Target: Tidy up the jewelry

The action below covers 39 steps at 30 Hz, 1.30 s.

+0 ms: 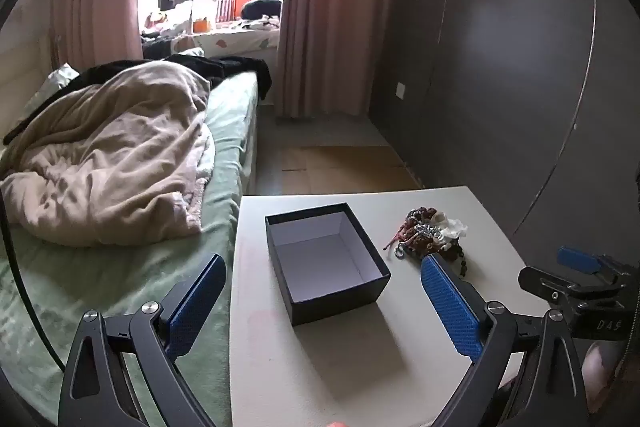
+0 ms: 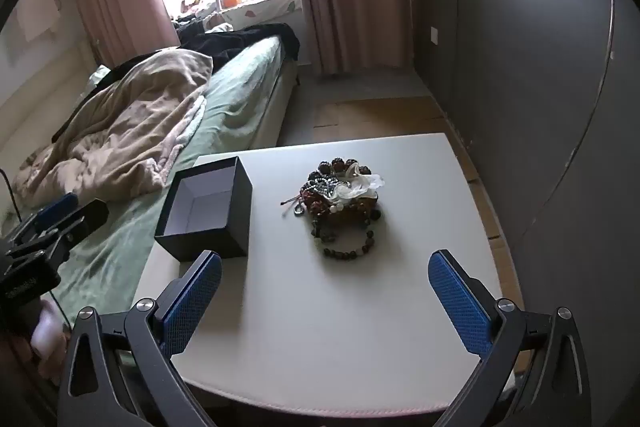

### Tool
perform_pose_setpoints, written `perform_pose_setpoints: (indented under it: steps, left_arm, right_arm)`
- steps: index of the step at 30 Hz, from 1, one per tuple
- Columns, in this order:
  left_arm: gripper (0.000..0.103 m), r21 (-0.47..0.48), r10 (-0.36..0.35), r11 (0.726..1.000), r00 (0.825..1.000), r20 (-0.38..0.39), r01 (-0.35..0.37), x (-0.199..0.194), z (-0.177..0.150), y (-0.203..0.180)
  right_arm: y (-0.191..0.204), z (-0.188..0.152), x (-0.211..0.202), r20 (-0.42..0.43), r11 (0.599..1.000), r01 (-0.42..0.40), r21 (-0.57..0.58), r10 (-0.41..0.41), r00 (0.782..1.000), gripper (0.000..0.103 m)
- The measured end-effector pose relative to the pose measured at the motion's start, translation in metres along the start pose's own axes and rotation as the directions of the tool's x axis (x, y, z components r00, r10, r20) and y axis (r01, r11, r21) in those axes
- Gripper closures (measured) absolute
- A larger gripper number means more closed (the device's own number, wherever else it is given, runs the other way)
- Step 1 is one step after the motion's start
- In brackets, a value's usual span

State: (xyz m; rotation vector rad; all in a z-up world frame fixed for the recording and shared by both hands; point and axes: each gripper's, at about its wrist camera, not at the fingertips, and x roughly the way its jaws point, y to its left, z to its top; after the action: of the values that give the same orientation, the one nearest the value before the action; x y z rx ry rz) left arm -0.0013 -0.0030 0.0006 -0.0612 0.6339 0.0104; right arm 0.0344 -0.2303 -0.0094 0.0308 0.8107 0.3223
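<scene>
With both hand-held grippers, left [image 1: 322,301] and right [image 2: 324,293], spread empty, the jewelry [image 2: 340,199] heaped ahead of my right may snag and drag out tangled, missing the box [image 2: 206,211].

We cannot separate the pieces in the jewelry pile [image 2: 340,199]: beads, chains and a white bit tangle together, too small to name. In the left wrist view the left gripper's fingers [image 1: 450,307] cover the pile's near edge. The table [image 2: 320,327] is cut off at the bottom. The windowsill clutter [image 1: 224,23] is washed out by glare.
</scene>
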Motion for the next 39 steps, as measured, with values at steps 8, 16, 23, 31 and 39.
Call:
perform_pose_setpoints:
  steps: [8, 16, 23, 31, 39]
  left_arm:
    - [0.005, -0.043, -0.008, 0.999, 1.0, -0.004, 0.008, 0.002, 0.001, 0.005]
    - [0.005, -0.04, -0.023, 0.999, 1.0, 0.016, 0.024, -0.003, 0.002, 0.009]
    - [0.005, -0.036, -0.016, 0.999, 1.0, 0.026, 0.017, -0.004, 0.002, 0.007]
    - [0.005, -0.033, -0.011, 0.999, 1.0, 0.016, 0.011, 0.002, 0.004, 0.005]
    - [0.005, -0.024, -0.018, 1.0, 1.0, 0.021, 0.018, 0.001, 0.003, 0.004]
  right_arm:
    - [0.005, 0.001, 0.002, 0.002, 1.0, -0.005, -0.004, 0.005, 1.0, 0.0]
    - [0.008, 0.002, 0.002, 0.011, 1.0, -0.005, -0.012, 0.005, 1.0, 0.0]
    - [0.005, 0.002, 0.003, 0.007, 1.0, -0.01, 0.005, 0.01, 1.0, 0.0]
    - [0.002, 0.004, 0.006, -0.006, 0.999, -0.017, 0.033, 0.017, 1.0, 0.0]
    - [0.0, 0.004, 0.007, -0.009, 0.999, -0.01, 0.037, 0.01, 1.0, 0.0]
